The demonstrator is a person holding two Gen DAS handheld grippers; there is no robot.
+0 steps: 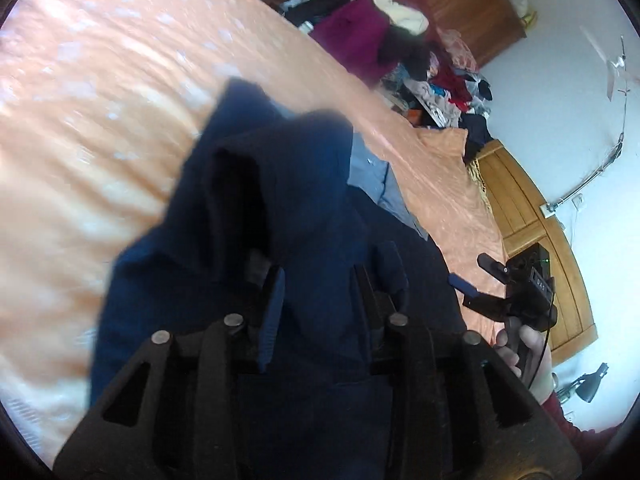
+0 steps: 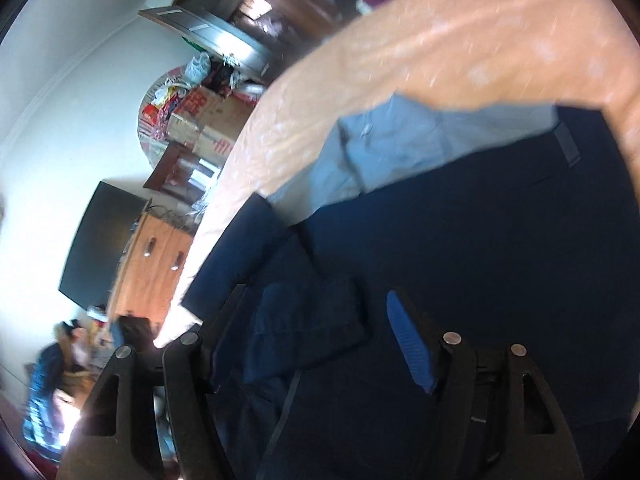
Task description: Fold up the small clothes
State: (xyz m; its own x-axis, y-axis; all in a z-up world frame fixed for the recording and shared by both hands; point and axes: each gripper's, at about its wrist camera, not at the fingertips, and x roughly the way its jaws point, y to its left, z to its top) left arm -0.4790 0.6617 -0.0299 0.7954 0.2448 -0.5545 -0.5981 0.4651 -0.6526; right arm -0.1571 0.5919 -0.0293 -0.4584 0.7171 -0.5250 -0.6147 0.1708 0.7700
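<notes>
Person's hand (image 1: 524,356) shows only in left-wrist view.

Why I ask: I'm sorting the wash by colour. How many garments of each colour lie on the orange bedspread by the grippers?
Navy garment: 1, as far as its folds let me tell
Light blue garment: 1
Total: 2
</notes>
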